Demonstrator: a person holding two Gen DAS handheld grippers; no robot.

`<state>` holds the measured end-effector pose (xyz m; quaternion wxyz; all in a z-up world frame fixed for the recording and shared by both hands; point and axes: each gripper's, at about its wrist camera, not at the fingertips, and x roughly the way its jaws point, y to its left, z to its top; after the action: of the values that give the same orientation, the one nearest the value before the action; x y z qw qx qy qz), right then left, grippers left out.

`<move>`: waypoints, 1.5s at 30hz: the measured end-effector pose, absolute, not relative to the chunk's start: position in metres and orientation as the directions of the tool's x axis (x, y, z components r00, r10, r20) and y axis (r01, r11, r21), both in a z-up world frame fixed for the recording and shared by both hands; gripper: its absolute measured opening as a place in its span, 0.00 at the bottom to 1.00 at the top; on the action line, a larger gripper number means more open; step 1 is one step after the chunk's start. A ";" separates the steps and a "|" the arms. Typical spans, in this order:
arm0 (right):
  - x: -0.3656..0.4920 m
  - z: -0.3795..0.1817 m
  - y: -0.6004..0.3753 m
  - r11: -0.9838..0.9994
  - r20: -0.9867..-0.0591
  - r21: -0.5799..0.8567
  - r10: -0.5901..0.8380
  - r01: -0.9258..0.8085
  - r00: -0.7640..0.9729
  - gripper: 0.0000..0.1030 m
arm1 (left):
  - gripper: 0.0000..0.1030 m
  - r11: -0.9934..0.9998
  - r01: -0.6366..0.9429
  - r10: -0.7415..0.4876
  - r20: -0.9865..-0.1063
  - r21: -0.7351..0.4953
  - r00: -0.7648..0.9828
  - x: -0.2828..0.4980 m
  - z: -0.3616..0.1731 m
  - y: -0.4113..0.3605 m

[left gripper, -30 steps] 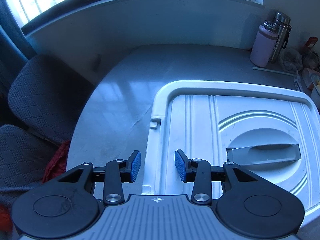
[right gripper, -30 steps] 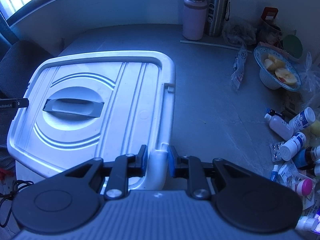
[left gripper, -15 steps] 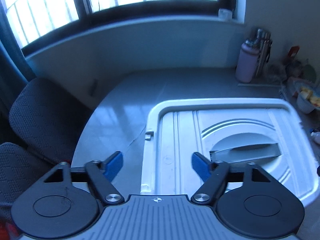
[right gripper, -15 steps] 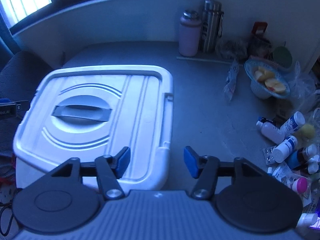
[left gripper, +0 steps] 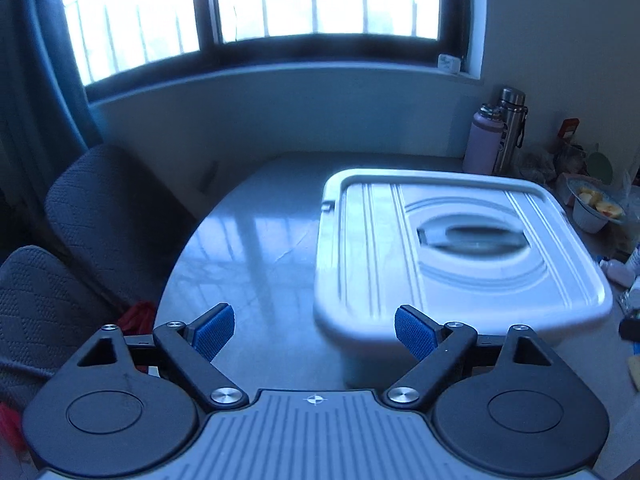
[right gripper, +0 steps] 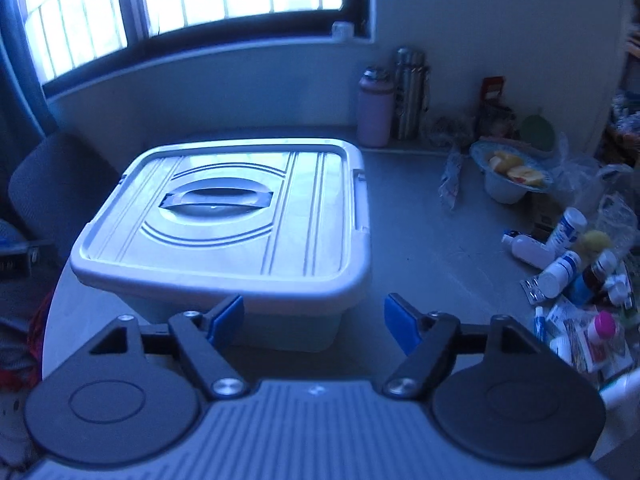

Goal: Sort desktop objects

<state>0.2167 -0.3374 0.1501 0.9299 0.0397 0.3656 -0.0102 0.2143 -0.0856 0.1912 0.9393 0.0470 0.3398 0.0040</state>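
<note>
Storage box: lid on; left gripper and right gripper, jaws just opened, empty, near it; next, presumably bottles right of box.

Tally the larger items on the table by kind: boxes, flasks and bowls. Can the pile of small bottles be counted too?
Lidded box: 1
Flasks: 2, the pink flask and the steel flask
Fruit bowl: 1
Total: 4
The small bottles at the right overlap and blur too much to count.
</note>
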 end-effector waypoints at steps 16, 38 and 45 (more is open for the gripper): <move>0.123 0.042 -0.273 0.998 -0.624 0.055 0.004 0.039 0.781 0.76 | 0.87 0.991 0.041 0.039 -0.579 0.124 0.814 0.096 0.060 -0.088; 0.116 0.019 -0.266 0.992 -0.609 0.103 0.010 0.067 0.793 0.76 | 0.87 0.997 0.034 0.010 -0.588 0.064 0.809 0.093 0.031 -0.076; 0.120 0.020 -0.265 0.994 -0.603 0.096 0.013 0.056 0.798 0.76 | 0.87 0.998 0.009 0.032 -0.590 0.067 0.807 0.096 0.030 -0.075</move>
<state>0.1198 -0.2651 0.0198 0.9466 0.0543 0.3177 -0.0114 0.0963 -0.0753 0.0303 0.9499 0.0332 0.3109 0.0061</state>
